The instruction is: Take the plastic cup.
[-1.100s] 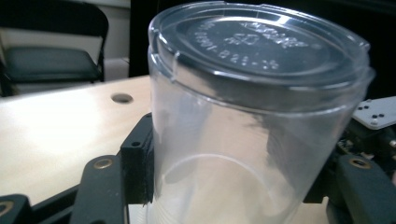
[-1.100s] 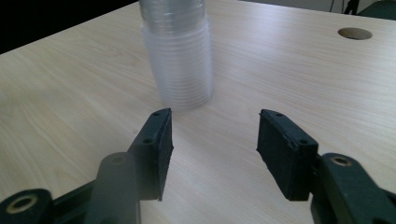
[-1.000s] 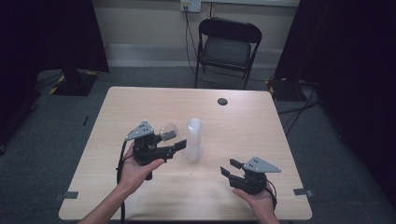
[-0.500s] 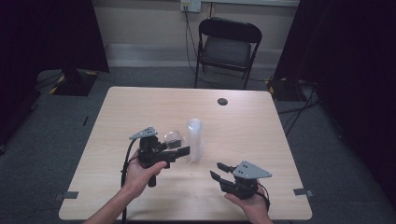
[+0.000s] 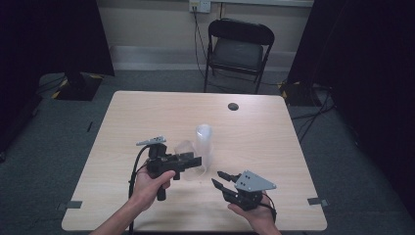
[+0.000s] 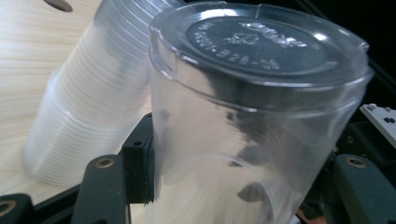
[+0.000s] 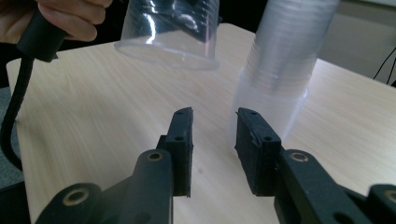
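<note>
Nearest the person, the right claw point(image 5: 220, 178) hovers low over the front of the surface point(image 5: 147, 112), its grey plate on top and its jaws aimed toward the middle. In the right gripper view its two black jaws stand apart with bare wood between them; they have just been closing, and nothing lies between the pads, so this claw is released.

A little farther in and to the left, the left hand point(image 5: 149, 183) grips the handle of the left claw point(image 5: 193, 161), with a black cable trailing down toward the surface's front edge. This claw is clenched on a clear cup point(image 6: 243, 126). The left gripper view shows the jaws pressing the cup's wall from both sides, with the cup's base, stamped with raised lettering, turned away from the camera. From the right gripper view the cup point(image 7: 170, 30) hangs above the wood, mouth tilted downward, clear of the surface.

Just beyond the held cup stands the stack point(image 5: 204, 142) of clear cups, upside down on the surface near its middle. In the left gripper view the stack point(image 6: 88, 107) sits just beside the cup; whether they touch I cannot tell.

Farther back, a small dark disc point(image 5: 233, 106) lies near the surface's far edge. Behind it on the floor stands a black folding chair point(image 5: 240, 46).
</note>
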{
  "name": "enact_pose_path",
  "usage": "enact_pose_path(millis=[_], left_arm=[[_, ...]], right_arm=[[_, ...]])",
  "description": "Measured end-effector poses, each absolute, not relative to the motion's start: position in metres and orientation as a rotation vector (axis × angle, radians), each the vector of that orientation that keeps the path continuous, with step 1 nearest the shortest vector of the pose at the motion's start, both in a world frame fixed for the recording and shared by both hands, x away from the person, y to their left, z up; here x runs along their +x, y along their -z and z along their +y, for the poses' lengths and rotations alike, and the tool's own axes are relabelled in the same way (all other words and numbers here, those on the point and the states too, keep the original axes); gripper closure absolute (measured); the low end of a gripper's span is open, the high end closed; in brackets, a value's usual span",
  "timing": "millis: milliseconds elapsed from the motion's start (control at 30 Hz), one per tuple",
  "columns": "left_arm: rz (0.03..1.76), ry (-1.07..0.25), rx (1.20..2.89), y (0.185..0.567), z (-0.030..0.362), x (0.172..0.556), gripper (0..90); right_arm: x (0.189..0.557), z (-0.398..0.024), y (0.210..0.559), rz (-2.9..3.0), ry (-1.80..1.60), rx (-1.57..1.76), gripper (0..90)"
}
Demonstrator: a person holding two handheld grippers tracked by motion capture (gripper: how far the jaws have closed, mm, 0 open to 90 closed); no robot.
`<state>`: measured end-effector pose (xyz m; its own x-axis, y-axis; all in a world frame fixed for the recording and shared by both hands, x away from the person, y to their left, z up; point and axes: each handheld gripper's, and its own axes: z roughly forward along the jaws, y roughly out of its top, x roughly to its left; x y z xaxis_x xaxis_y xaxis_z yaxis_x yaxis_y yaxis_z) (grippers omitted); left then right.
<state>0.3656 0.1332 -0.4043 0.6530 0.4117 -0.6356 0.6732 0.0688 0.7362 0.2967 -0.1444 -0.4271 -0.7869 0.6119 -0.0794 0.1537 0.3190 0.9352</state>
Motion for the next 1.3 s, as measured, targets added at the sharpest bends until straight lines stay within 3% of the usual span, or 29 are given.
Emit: enact_pose_path(millis=[533,1300], left_arm=[[0.994,0.408,1.481,0.414,0.137,0.372,38.3],[0.966,0.501,1.440,0.418,0.123,0.364,38.2]], right_arm=[[0.305,-0.120,0.424,2.122,-1.482,0.586,66.9],[0.314,-0.109,0.428,1.993,-1.529,0.571,72.6]])
